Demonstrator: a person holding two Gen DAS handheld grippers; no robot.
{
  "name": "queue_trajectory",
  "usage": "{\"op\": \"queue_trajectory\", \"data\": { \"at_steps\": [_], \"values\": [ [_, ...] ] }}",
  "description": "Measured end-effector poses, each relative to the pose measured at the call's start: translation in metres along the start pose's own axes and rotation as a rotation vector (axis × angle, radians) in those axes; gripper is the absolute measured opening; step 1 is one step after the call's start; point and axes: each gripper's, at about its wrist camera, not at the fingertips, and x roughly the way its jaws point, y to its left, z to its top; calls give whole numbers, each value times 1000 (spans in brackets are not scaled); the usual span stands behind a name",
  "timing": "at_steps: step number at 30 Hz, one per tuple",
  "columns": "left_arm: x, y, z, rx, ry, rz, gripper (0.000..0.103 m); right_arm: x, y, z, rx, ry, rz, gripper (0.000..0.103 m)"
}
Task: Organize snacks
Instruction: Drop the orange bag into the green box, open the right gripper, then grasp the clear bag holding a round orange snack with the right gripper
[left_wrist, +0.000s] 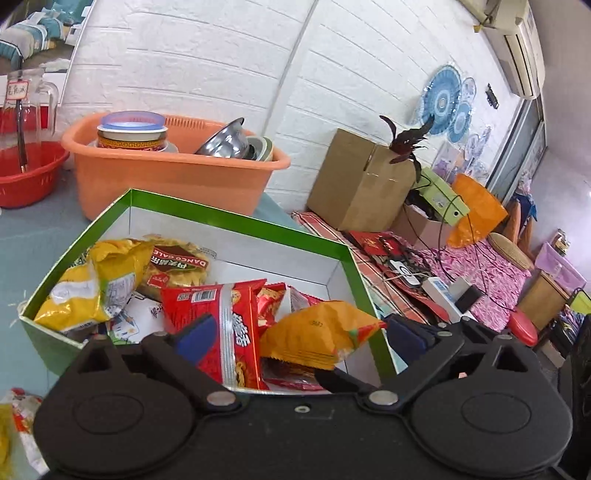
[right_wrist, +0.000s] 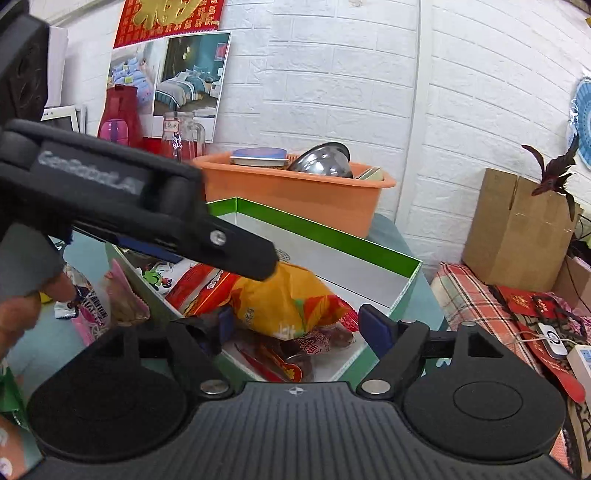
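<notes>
A green-rimmed cardboard box (left_wrist: 240, 221) (right_wrist: 325, 236) holds several snack packets: a yellow one (left_wrist: 92, 284), a round cake pack (left_wrist: 177, 266), a red packet (left_wrist: 218, 321) (right_wrist: 199, 284) and an orange packet (left_wrist: 317, 332) (right_wrist: 284, 299). My left gripper (left_wrist: 301, 332) hovers over the box's near edge, jaws wide, with the packets lying loose below them. My right gripper (right_wrist: 299, 326) is also open above the box's near corner, and the orange packet rests in the box beyond it. A left finger (right_wrist: 240, 251) reaches in from the upper left.
An orange basin (left_wrist: 166, 173) with bowls stands behind the box, and a red basket (left_wrist: 29, 173) is at far left. Loose packets (right_wrist: 92, 306) lie on the table left of the box, near a person's hand (right_wrist: 22, 306). A cardboard carton (left_wrist: 358, 177) and power strip (left_wrist: 439, 291) are on the right.
</notes>
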Motion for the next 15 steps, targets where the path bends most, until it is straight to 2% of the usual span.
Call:
{"op": "queue_trajectory", "data": {
  "at_steps": [5,8,12,15],
  "values": [
    [-47,-12,1,-39,-26,-28,103,-38,5,13,42,-15,-13,103],
    [-82,-19,-5,-88,-5,7,103,-72,11,20,91,-40,-8,103],
    [-131,-17,-28,-122,-53,-18,103,-118,26,14,114,-92,25,103],
    [-161,-11,-53,-156,-96,-7,103,-138,44,3,105,-99,89,103]
  ]
}}
